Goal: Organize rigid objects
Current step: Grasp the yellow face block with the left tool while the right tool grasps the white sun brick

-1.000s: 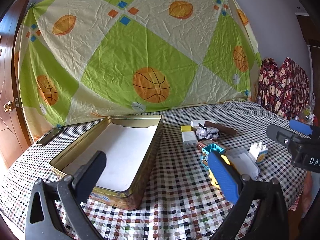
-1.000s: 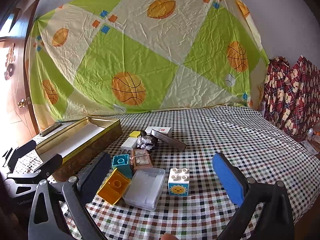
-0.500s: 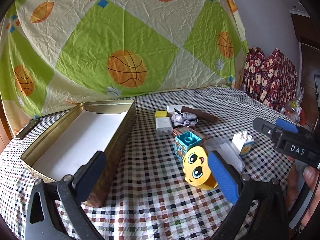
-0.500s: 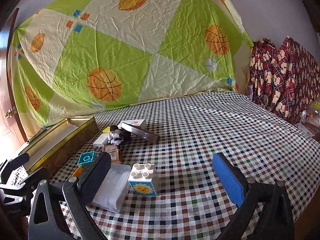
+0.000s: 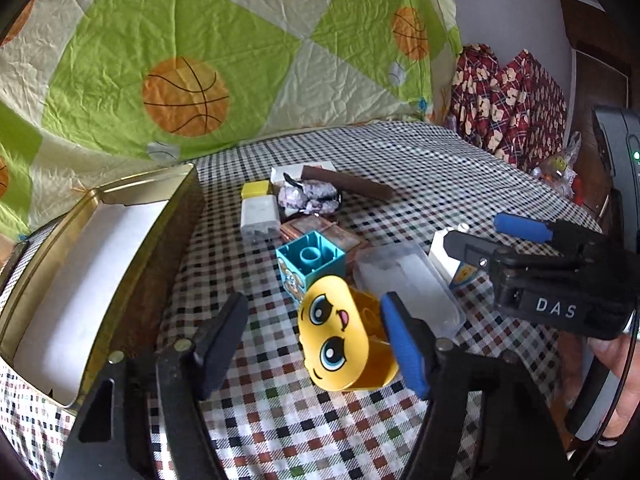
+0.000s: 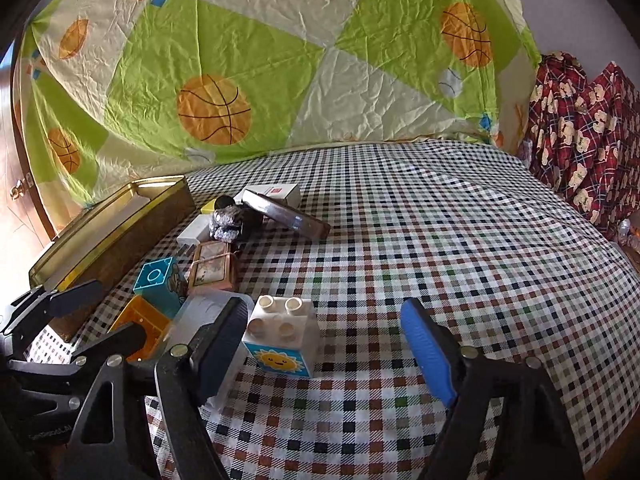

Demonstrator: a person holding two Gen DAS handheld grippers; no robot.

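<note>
A yellow block with a cartoon face lies on the checked cloth between the jaws of my left gripper. The jaws are closing: the blue pad is right beside the block, and the black pad is still clear of it. A white studded block with a sun picture stands between the closing jaws of my right gripper. It is close to the black pad, with a wide gap to the blue pad. An open gold tin sits to the left.
Behind the yellow block are a teal block, a clear plastic case, a small brown box, a white plug, a foil lump and a dark bar. A basketball-print sheet hangs behind the table.
Both grippers have moved forward and down toward the pile, and their jaws have narrowed. The yellow block now sits between the left jaws and the white block between the right jaws.
</note>
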